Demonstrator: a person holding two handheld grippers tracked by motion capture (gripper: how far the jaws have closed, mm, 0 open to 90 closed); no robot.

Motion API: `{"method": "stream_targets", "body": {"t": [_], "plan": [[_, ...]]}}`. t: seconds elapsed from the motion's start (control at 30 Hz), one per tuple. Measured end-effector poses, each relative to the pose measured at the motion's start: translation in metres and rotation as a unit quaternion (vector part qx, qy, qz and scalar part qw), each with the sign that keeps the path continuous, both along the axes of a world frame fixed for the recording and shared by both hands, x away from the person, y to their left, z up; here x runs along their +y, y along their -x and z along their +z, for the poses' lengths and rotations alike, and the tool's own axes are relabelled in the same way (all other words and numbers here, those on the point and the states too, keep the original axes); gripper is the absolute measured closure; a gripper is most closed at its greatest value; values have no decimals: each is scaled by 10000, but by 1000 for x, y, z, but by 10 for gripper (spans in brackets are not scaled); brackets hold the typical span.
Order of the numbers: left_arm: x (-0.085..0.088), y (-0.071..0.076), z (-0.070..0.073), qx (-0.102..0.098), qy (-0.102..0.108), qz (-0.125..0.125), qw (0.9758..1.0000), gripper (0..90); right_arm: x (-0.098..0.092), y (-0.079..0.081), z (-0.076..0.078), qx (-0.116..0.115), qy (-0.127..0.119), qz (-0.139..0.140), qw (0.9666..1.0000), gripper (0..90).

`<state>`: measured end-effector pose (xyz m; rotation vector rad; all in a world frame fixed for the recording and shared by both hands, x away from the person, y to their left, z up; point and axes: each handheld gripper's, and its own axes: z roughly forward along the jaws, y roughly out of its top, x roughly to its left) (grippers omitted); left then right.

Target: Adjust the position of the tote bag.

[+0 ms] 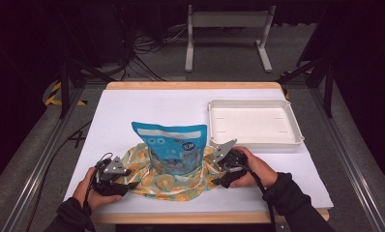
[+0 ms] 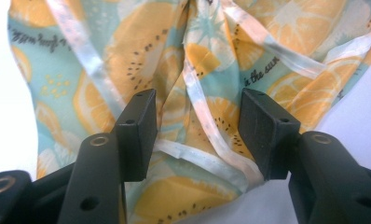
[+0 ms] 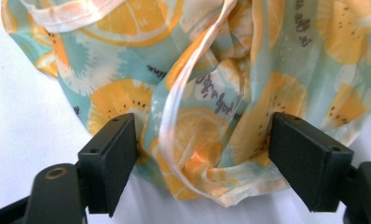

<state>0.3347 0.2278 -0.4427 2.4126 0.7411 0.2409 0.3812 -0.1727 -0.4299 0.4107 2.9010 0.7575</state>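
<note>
A blue snack bag [image 1: 173,147] stands upright on a crumpled cloth [image 1: 166,186] printed with orange slices on teal. My left gripper [image 1: 125,181] is at the cloth's left edge. In the left gripper view, my left gripper [image 2: 197,135] has its jaws apart, with folds and a pale hem of the cloth [image 2: 127,56] lying loose between them. My right gripper [image 1: 218,166] is at the cloth's right edge. In the right gripper view, my right gripper [image 3: 202,158] stands wide around a bunched fold of the cloth [image 3: 286,65], and its pads do not press on it.
A white tray [image 1: 214,104] with nothing in it sits at the back right of the white tabletop [image 1: 132,106]. A wooden edge borders the table. A metal stand and cables are on the floor beyond it.
</note>
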Motion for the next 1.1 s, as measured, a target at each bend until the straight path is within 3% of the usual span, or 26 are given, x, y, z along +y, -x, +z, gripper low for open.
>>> {"method": "stream_targets", "body": {"t": [0.07,0.17,0.27,0.37,0.57,0.77,0.9,0.93,1.1], "plan": [[0,1,0,-31,17,42,10000,471,-1,1,0,-11,-11,-28,10000,223],[-3,2,-1,-112,10,123,9999,359,-1,4,2,-129,11,-5,9999,186],[-5,3,1,-223,63,192,9995,284,-1,7,9,-317,-205,70,9993,184],[-5,7,3,-423,123,264,9987,251,-3,11,29,-541,-872,34,9947,216],[-1,16,13,-761,633,182,9949,194,-5,18,57,-798,-1518,51,9852,223],[4,23,27,-1104,1315,173,9850,174,-5,20,75,-938,-1938,87,9765,236],[11,28,35,-1341,1870,230,9729,153,-1,21,86,-1039,-2136,93,9713,247],[12,28,35,-1379,1949,242,9708,147,2,22,91,-1093,-2212,133,9690,249],[14,31,28,-1399,1954,365,9700,152,15,23,106,-1127,-2407,270,9636,267]]}}
